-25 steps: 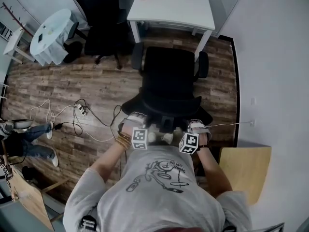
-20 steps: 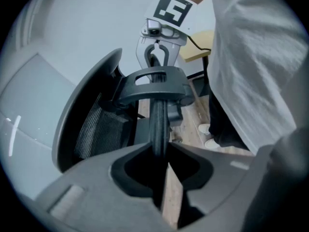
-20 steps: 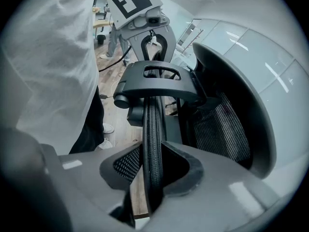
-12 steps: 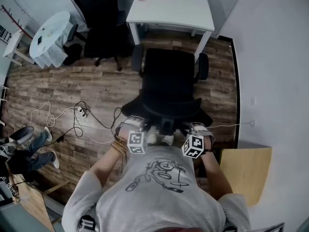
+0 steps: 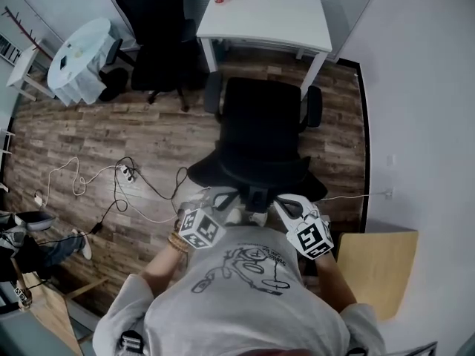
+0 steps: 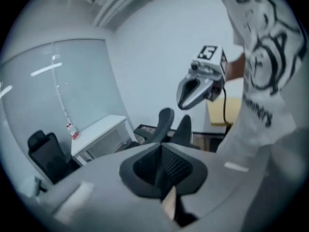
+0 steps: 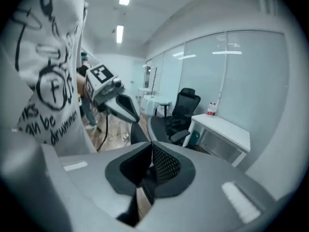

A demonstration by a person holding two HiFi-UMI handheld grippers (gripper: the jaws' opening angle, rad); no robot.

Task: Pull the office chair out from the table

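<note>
The black padded office chair (image 5: 261,128) stands mid-floor with its seat clear of the white rectangular table (image 5: 274,17) at its 12 o'clock and its backrest towards the person at 6 o'clock. It looks already pulled out. It is probably fairly heavy but free-rolling on the plank floor. It also swivels, so the stiff top edge of the backrest, taken at both ends, seems the best hold.

The left gripper (image 5: 217,197) and right gripper (image 5: 288,205) hang just behind the backrest at 7 and 5 o'clock. Their jaws have just snapped together, with nothing between them. Loose white cables (image 5: 141,191) at 8 o'clock could snag a castor.
</note>
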